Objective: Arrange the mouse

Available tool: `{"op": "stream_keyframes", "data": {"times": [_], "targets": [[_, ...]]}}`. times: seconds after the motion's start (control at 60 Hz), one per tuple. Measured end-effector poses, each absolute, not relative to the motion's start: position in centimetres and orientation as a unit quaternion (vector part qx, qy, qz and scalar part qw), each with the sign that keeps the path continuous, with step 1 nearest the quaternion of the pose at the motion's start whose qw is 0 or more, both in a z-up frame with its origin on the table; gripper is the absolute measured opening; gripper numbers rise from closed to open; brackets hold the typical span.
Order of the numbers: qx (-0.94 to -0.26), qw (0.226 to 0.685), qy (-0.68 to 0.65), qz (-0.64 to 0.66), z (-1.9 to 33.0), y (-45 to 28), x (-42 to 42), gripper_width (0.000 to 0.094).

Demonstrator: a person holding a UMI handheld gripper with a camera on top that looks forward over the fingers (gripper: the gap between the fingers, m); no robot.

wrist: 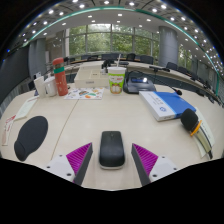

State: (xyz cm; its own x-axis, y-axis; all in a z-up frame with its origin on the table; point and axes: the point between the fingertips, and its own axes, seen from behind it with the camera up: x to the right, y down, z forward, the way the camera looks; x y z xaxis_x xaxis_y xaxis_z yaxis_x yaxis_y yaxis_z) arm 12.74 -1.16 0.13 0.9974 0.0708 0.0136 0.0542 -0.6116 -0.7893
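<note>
A black computer mouse (111, 149) lies on the pale table (95, 118), standing between my two fingers. My gripper (111, 161) is open: the purple pads (79, 157) sit either side of the mouse with a small gap at each side. A black mouse pad (31, 136) lies on the table to the left of the fingers.
Beyond the mouse stand a green-and-white cup (117, 79), a red bottle (60, 76) and papers (84, 94). A blue-and-white book (166, 103) and a dark object (190, 121) lie to the right. Further desks and office windows are behind.
</note>
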Motion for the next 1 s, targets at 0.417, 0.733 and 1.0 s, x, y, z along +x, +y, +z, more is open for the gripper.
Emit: {"op": "stream_keyframes", "data": {"times": [0.417, 0.733, 1.0], "targets": [[-0.906, 0.419, -0.051, 0.004, -1.3, 0.8, 12.6, 0.0356], [-0.872, 0.489, -0.021, -0.009, 10.6, 0.4, 5.4, 0.0329], [-0.865, 0.497, -0.065, 0.035, 12.1, -0.3, -12.8, 0.0319]]}}
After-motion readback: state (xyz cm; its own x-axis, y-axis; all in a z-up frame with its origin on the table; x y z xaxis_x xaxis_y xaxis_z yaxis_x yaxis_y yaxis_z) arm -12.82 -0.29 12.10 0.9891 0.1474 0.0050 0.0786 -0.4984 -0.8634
